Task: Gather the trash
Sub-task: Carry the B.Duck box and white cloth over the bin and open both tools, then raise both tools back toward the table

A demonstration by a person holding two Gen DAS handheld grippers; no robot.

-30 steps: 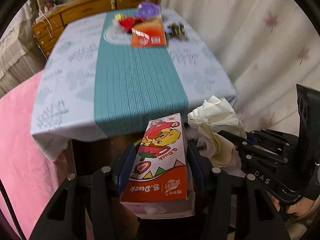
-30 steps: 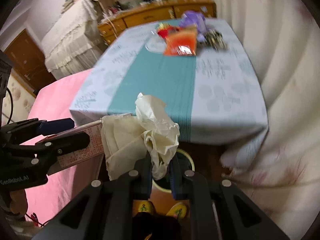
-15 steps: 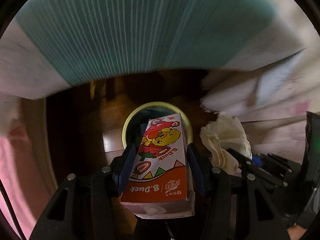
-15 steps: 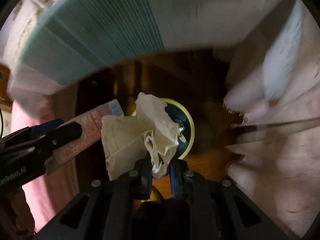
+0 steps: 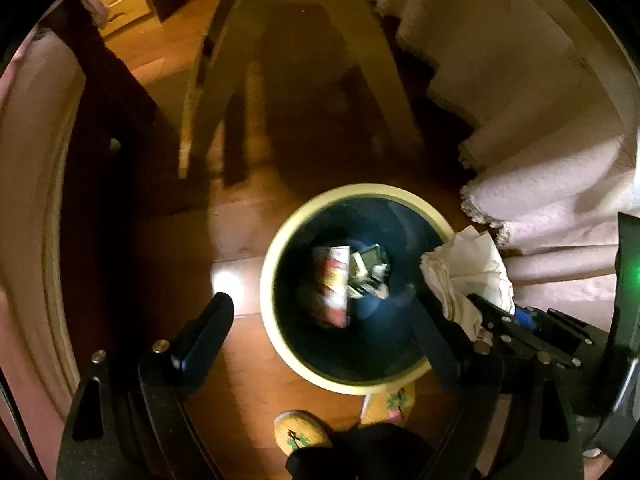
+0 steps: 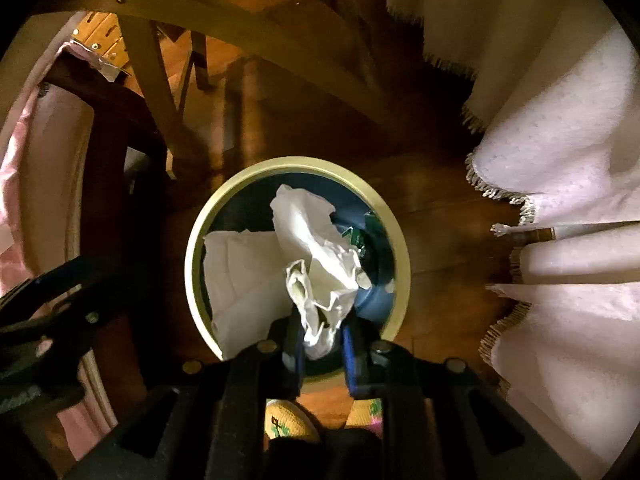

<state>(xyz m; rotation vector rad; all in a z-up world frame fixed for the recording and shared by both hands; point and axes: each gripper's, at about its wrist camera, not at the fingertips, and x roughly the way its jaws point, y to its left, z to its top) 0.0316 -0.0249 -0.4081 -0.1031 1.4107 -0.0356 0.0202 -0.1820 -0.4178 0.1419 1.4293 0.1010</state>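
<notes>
A round bin with a pale yellow rim (image 5: 276,248) and dark blue inside stands on the wooden floor under the table. The red and white drink carton (image 5: 334,280) lies inside it beside other scraps. My left gripper (image 5: 320,332) is open and empty above the bin's near side. My right gripper (image 6: 320,344) is shut on the crumpled white tissue (image 6: 316,248), held over the bin (image 6: 200,220). The tissue (image 5: 468,268) also shows at the bin's right rim in the left wrist view.
Curved wooden table legs (image 5: 208,92) rise behind the bin. A fringed pale pink curtain (image 6: 560,200) hangs on the right. The person's yellow slippers (image 5: 300,432) stand just in front of the bin. The left gripper's body (image 6: 48,312) sits at the left edge.
Both grippers have tilted down from the table to over the bin. My left gripper has opened and the carton has dropped into the bin. The right still holds the tissue.
</notes>
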